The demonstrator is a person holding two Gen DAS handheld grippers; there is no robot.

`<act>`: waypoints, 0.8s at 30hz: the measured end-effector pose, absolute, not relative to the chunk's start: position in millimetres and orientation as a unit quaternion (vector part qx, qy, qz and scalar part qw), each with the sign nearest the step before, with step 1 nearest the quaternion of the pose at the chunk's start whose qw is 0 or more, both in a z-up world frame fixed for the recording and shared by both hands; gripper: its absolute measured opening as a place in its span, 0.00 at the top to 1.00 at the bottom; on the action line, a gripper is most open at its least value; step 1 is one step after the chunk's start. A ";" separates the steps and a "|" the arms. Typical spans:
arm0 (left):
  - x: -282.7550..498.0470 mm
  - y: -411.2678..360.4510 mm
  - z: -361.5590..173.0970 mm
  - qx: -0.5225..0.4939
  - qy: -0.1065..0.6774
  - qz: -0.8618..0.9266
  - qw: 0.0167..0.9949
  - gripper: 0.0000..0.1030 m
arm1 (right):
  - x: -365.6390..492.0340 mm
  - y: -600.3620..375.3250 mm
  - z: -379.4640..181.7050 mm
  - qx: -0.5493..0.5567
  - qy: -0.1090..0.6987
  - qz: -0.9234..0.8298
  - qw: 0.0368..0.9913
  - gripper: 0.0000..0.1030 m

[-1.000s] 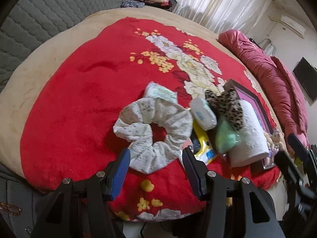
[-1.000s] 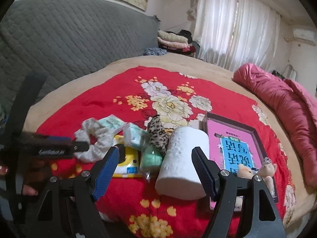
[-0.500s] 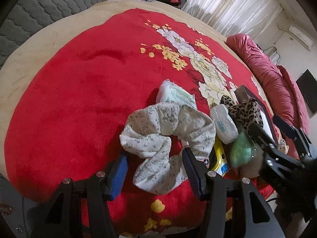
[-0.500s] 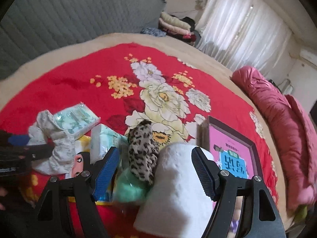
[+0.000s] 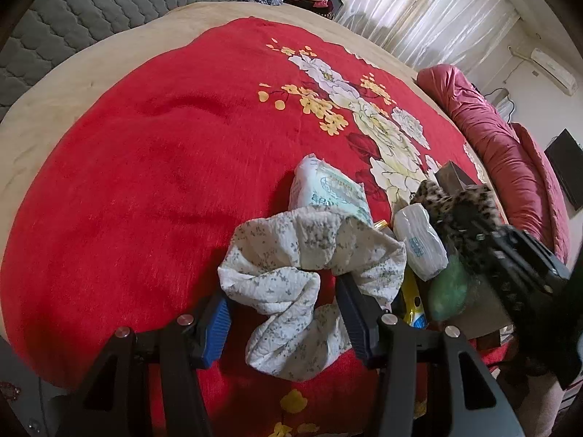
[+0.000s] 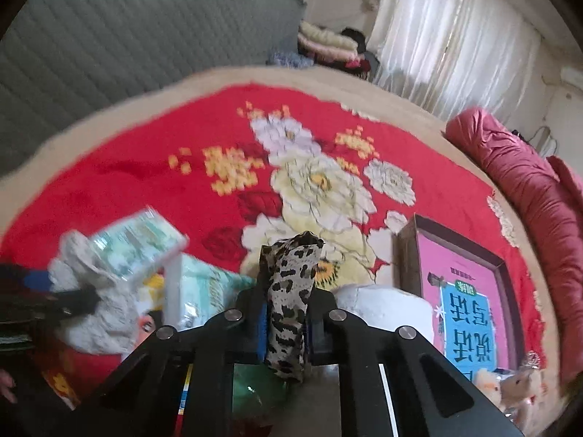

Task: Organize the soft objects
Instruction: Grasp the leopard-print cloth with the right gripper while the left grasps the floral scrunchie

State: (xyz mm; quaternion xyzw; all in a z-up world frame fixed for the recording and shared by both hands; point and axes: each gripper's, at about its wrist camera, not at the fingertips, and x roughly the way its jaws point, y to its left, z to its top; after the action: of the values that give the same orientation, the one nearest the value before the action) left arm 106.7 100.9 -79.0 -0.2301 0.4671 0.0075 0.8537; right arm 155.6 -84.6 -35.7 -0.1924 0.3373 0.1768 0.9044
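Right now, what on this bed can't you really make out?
- Yellow package, left wrist view: mostly under the floral scrunchie.
- Green item: blurred, partly behind the right gripper.
- Tissue packs, right wrist view: motion-blurred.
- Plush toys: cut off by the edge.

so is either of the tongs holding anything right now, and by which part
The right tongs are shut on the leopard-print cloth, pinched around its middle. The left tongs are open around the white scrunchie, holding nothing.
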 end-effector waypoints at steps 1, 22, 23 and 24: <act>107.7 101.4 -79.9 -0.234 0.467 0.006 0.853 0.47 | 154.1 -87.9 -30.5 -0.179 0.329 0.184 0.909 0.87; 92.0 105.5 -41.0 -0.205 0.369 0.006 0.906 0.92 | 117.7 -105.6 10.8 -0.132 0.272 0.208 0.930 0.87; 89.6 105.8 -36.8 -0.203 0.361 0.009 0.910 0.92 | 116.1 -106.4 12.5 -0.131 0.270 0.209 0.931 0.87; 87.7 106.0 -34.1 -0.201 0.357 0.010 0.912 0.92 | 113.3 -107.6 15.3 -0.131 0.265 0.209 0.932 0.87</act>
State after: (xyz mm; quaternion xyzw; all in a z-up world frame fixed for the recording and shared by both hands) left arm 87.7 106.0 -34.1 -0.2010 0.3568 0.0102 0.9122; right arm 113.3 -107.6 15.3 -0.1307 0.2654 0.2090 0.9321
